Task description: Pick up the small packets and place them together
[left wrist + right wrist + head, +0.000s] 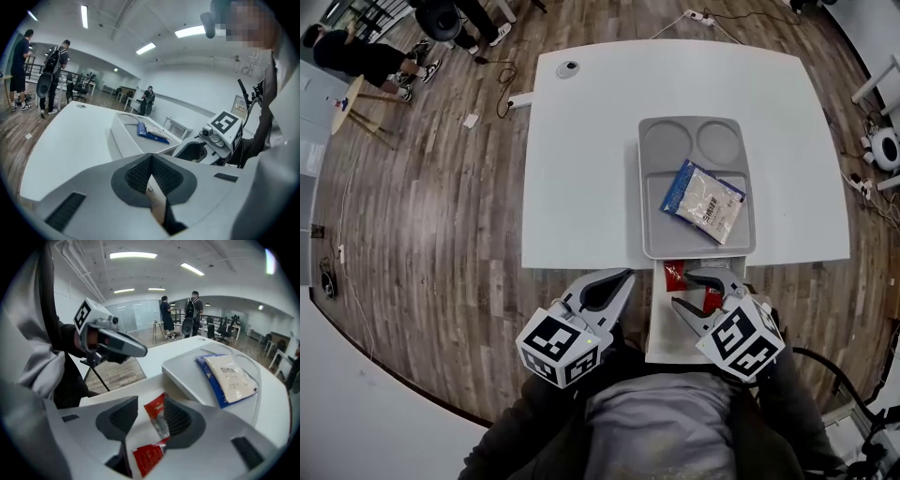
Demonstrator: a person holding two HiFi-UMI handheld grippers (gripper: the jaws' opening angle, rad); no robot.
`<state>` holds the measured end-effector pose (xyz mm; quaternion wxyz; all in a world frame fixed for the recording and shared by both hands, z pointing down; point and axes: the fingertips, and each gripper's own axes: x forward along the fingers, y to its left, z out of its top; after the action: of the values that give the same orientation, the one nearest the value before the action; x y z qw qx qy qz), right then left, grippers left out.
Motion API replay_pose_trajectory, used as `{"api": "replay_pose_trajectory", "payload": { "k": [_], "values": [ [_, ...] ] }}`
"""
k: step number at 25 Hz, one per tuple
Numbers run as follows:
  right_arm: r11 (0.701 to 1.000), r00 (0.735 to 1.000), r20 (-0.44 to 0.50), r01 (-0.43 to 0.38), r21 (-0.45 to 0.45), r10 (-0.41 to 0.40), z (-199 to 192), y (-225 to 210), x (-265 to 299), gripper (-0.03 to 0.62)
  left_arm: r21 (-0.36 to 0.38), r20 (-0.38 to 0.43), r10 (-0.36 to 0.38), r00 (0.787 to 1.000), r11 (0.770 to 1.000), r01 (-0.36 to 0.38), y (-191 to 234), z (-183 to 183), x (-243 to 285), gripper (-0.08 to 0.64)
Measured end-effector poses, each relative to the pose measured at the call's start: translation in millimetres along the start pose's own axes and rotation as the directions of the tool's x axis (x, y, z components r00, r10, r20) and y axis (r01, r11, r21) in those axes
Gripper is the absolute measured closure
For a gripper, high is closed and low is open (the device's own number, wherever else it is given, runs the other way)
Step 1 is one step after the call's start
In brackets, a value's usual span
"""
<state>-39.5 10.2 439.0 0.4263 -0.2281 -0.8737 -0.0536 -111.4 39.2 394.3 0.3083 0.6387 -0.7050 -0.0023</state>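
Hold your left gripper (617,278), closed and empty, aside, and set your right gripper (684,289), its jaws apart over the red packets (157,411) on the white board (661,342) just before the tray (649,239), squarely around 1 packet before you close.

Partly hidden behind the grey jaws of the right hand-held gripper (151,412): two small red foil packets (148,456). Too small to read: print on the white-and-blue plastic pouch (232,376).
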Motion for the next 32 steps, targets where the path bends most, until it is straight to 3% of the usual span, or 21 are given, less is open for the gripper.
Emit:
{"api": "replay_pose_trajectory", "payload": {
  "k": [9, 13, 18, 21, 26, 32],
  "values": [
    [0.995, 0.981, -0.169, 0.082, -0.064, -0.092, -18, -11, 36, 0.387, -0.022, -0.007, 0.001, 1.0, 1.0, -0.001, 10, -6, 0, 0.563],
    [0.996, 0.974, -0.21, 0.069, -0.059, -0.08, -23, -12, 41, 0.387, -0.033, 0.001, 0.019, 1.0, 0.999, -0.019, 21, -5, -2, 0.563],
    [0.998, 0.976, -0.209, 0.048, -0.049, -0.057, -21, -13, 42, 0.416, -0.046, 0.006, 0.026, 1.0, 0.999, -0.025, 26, -6, -2, 0.563],
    [0.997, 0.977, -0.204, 0.058, -0.048, -0.067, -20, -16, 42, 0.503, -0.044, 0.007, 0.023, 1.0, 0.999, -0.023, 25, -4, -1, 0.563],
    [0.996, 0.978, -0.2, 0.054, -0.065, -0.066, -19, -16, 42, 0.519, -0.04, 0.002, 0.028, 1.0, 0.999, -0.028, 23, -5, 0, 0.563],
    [0.999, 0.997, -0.065, -0.039, -0.017, 0.038, 9, 3, 25, 0.522, -0.022, 0.009, 0.023, 1.0, 0.999, -0.023, 15, -2, 2, 0.563]
  ]
}}
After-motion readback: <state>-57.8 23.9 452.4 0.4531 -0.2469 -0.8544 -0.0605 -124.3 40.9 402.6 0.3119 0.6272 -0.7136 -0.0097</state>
